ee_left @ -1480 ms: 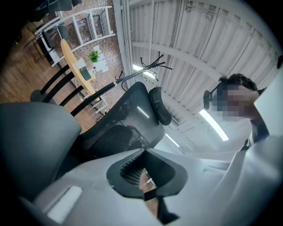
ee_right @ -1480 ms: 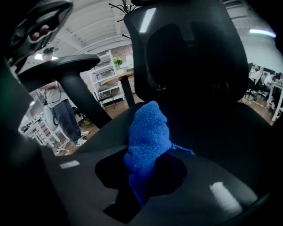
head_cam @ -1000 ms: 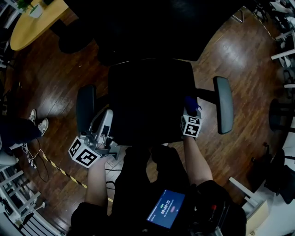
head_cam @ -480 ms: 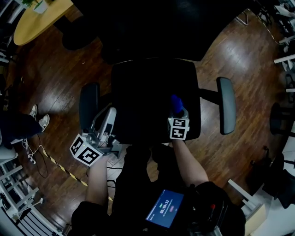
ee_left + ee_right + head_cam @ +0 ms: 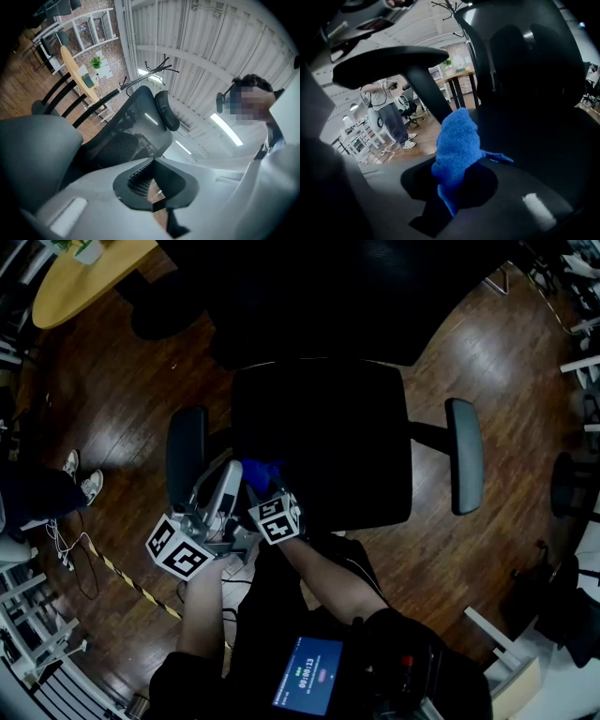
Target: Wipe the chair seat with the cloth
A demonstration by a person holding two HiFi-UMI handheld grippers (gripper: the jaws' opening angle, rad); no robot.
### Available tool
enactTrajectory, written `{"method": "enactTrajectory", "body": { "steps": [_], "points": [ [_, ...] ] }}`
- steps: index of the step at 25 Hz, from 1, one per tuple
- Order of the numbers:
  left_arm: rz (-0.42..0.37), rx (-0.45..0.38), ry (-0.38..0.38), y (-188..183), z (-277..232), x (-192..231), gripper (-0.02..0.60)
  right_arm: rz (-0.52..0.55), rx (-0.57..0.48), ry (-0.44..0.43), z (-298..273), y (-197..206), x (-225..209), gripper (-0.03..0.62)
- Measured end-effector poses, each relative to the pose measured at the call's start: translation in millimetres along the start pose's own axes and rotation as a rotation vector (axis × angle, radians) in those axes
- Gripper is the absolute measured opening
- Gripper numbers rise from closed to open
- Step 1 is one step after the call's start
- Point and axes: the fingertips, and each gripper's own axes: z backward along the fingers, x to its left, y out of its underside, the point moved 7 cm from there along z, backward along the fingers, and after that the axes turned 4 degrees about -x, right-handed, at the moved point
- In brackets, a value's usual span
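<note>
The black chair seat (image 5: 323,437) fills the middle of the head view, between its left armrest (image 5: 185,456) and right armrest (image 5: 464,468). My right gripper (image 5: 265,491) is at the seat's front left corner, shut on a blue cloth (image 5: 260,472). In the right gripper view the cloth (image 5: 457,150) bulges up out of the shut jaws of the right gripper (image 5: 454,183), against the seat (image 5: 534,140) and under the armrest (image 5: 389,63). My left gripper (image 5: 223,486) hangs by the left armrest, off the seat. Seen in its own view, the left gripper (image 5: 154,190) is shut and holds nothing.
A yellow round table (image 5: 84,277) stands at the far left. A person's shoes (image 5: 80,481), cables and striped tape (image 5: 127,587) lie on the wood floor to the left. White furniture legs (image 5: 581,343) line the right edge. The chair back (image 5: 136,126) rises ahead of the left gripper.
My right gripper has swept the blue cloth across the seat's front, from the right side to the left corner. The left gripper has hardly moved.
</note>
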Motion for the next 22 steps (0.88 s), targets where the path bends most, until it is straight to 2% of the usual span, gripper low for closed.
{"method": "enactTrajectory", "body": {
  "steps": [4, 8, 13, 18, 20, 22],
  "points": [
    [0.004, 0.000, 0.004, -0.7, 1.3, 1.2, -0.009, 0.005, -0.021, 0.004, 0.5, 6.3, -4.6, 0.083],
    [0.008, 0.010, 0.007, 1.0, -0.3, 2.9, -0.009, -0.034, -0.015, 0.096, 15.8, 13.9, -40.0, 0.083],
    [0.025, 0.004, 0.009, 1.2, -1.0, 2.9, -0.009, -0.076, -0.002, 0.304, 90.5, 43.9, -132.9, 0.083],
    [0.025, 0.012, 0.019, 2.7, -5.4, 1.4, -0.009, -0.187, -0.030, 0.592, 196.4, 65.0, -223.4, 0.081],
    [0.028, 0.014, 0.020, 3.9, -6.3, 2.2, -0.009, -0.213, -0.051, 0.662, 222.0, 68.0, -242.4, 0.083],
    [0.033, 0.014, 0.023, 5.0, -7.6, 1.6, -0.009, -0.214, -0.060, 0.692, 231.7, 69.0, -250.5, 0.083]
  ]
}}
